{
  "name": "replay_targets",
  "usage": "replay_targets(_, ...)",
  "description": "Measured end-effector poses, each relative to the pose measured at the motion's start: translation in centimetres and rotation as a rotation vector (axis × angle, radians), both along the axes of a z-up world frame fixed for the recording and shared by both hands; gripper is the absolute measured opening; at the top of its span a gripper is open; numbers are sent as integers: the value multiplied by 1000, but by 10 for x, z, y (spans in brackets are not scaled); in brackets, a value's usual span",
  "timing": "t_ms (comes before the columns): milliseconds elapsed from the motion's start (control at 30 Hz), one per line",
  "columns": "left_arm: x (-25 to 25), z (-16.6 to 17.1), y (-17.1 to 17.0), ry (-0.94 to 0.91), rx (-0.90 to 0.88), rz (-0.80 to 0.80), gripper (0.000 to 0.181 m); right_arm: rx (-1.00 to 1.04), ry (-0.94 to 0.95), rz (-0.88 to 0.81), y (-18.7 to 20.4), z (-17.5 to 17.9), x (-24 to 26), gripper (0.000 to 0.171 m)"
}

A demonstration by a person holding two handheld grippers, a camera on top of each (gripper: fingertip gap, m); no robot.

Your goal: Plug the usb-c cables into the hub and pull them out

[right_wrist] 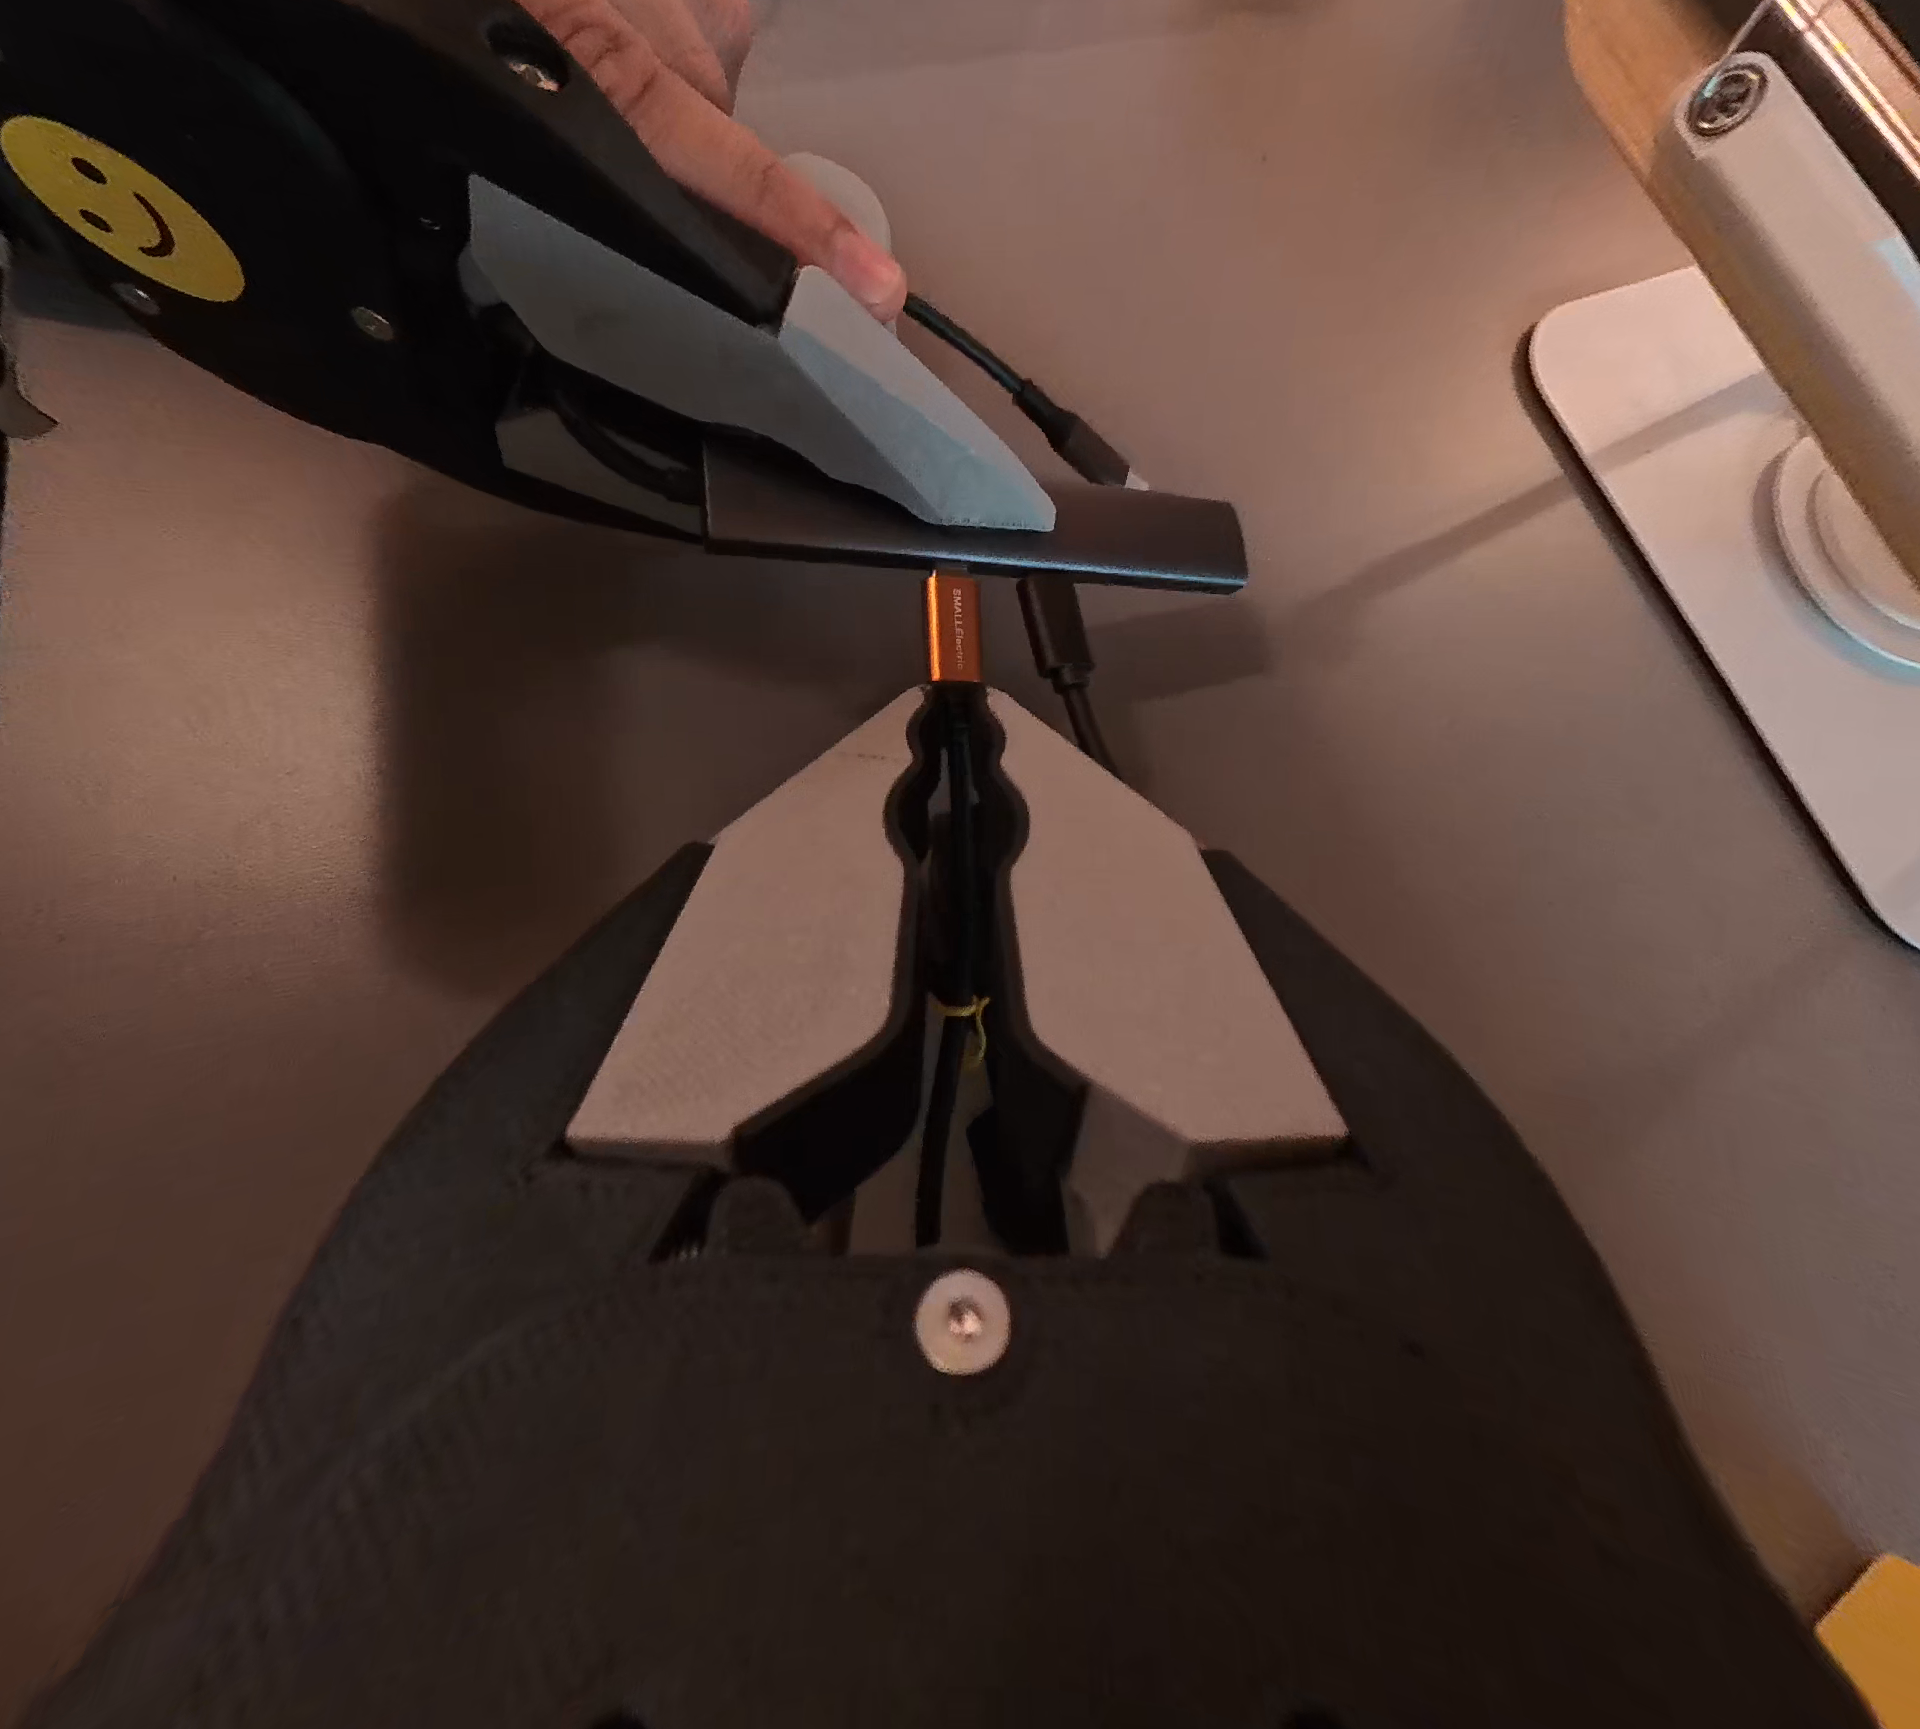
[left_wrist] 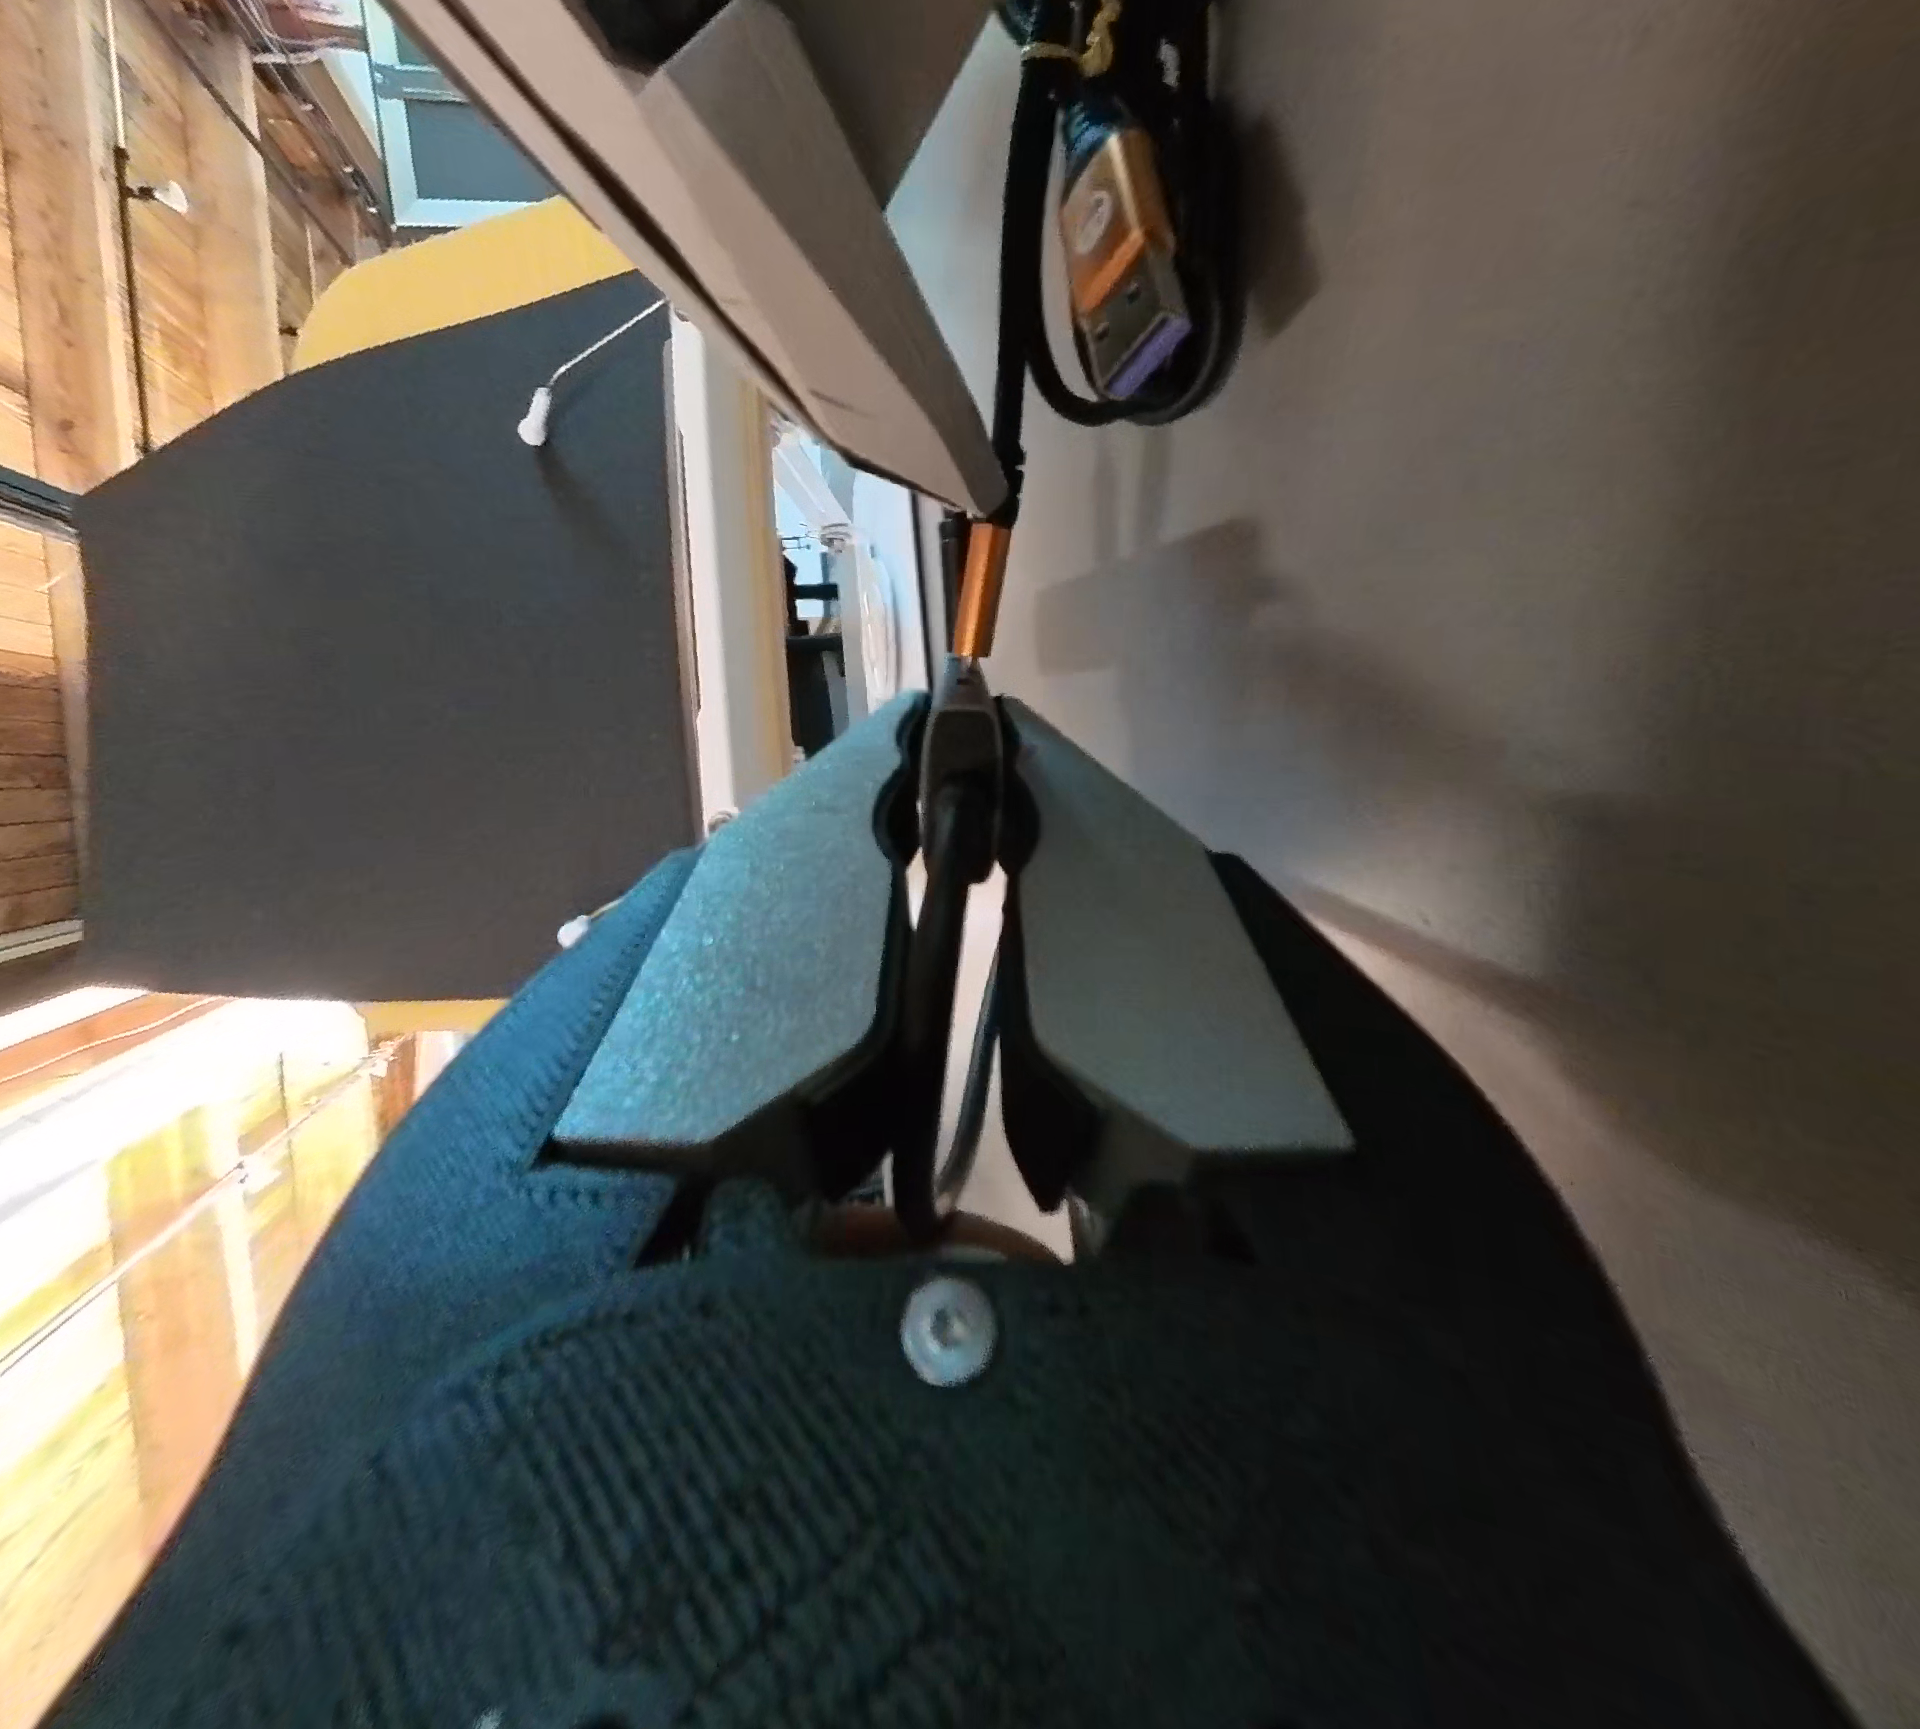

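- The grey table (right_wrist: 1299, 225) lies beneath everything.
- The left gripper (right_wrist: 997, 505), fingers clamped on the dark hub (right_wrist: 1143, 541), lifts it off the table, likely to brace it.
- The right gripper (right_wrist: 954, 692) is closed on the orange plug (right_wrist: 954, 630), whose tip meets the hub's edge.
- A black plug (right_wrist: 1055, 635) sits in the hub just beside it.
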State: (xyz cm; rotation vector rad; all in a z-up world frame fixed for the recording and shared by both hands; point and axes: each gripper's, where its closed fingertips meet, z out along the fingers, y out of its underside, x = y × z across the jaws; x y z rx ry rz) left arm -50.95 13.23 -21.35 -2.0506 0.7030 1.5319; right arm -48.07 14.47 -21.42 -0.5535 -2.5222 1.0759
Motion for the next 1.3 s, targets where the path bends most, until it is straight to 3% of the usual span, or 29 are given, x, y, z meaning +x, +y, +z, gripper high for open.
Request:
replay_targets(67,7,-4,3,-18,-16,-39,8,-70,31,33,-11,6,2,0)
replay_targets(133,56,-11,35,-162,32,-218,8,-166,34,83,-33,19,10,0)
replay_targets(233,71,-9,62,14,-41,-213,8,25,186,6,-22,17,-4,0)
replay_targets(333,52,-10,51,-93,5,-181,8,-116,186,-42,-11,45,-3,0)
replay_targets(500,32,-18,33,-97,-17,-113,8,-189,147,-80,12,56,-3,0)
replay_targets(600,27,-16,31,-102,-9,-91,8,-88,163,-47,14,45,2,0)
replay_targets(667,23,-17,29,-113,0,-80,8,-26,172,-16,12,36,6,16)
replay_targets(967,11,-15,19,-189,44,-49,8,278,266,22,24,7,18,19)
replay_targets(1133,11,-13,17,-248,72,-46,8,395,309,8,28,-3,13,19)
replay_targets(1233,15,-11,19,-299,98,-53,7,430,338,-10,30,-7,7,3)
replay_targets(1300,16,-10,18,-311,96,-47,8,433,341,-7,31,-8,7,3)
